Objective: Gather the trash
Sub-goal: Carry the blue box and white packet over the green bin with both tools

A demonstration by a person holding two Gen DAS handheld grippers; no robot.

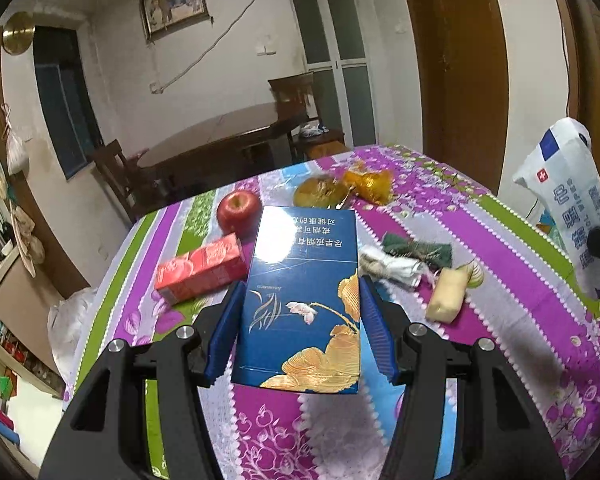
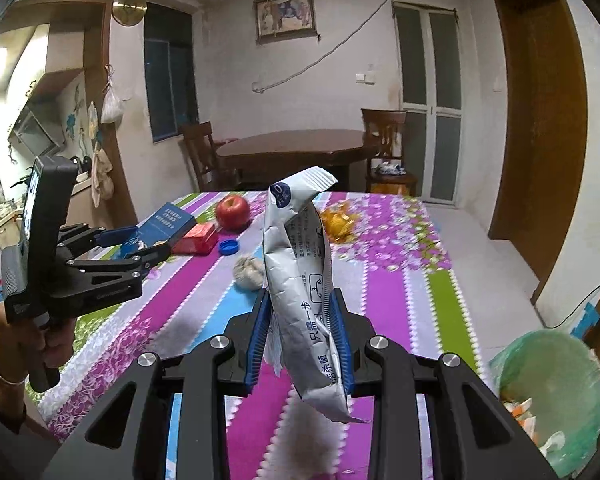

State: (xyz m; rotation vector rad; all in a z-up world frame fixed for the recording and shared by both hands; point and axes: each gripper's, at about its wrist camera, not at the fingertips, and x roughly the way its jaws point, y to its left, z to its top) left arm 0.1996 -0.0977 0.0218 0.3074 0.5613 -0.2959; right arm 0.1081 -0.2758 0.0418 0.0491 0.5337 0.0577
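Observation:
My left gripper [image 1: 298,320] is shut on a blue cigarette box [image 1: 304,300] with gold flowers, held above the table; it also shows in the right wrist view [image 2: 140,244] at the left, with the box [image 2: 168,220] in it. My right gripper [image 2: 300,340] is shut on a white and blue wipes packet [image 2: 300,280], held upright above the table; the packet shows at the right edge of the left wrist view [image 1: 568,208]. A bin with a green liner [image 2: 552,392] and scraps inside stands on the floor at the right.
On the flowered tablecloth [image 1: 500,260] lie a red carton [image 1: 200,272], a red apple [image 1: 238,208], an orange wrapper [image 1: 370,186], a brown fruit peel [image 1: 320,192], crumpled wrappers [image 1: 392,264], a yellow piece [image 1: 448,296], a blue bottle cap [image 2: 229,246] and a paper ball [image 2: 249,272].

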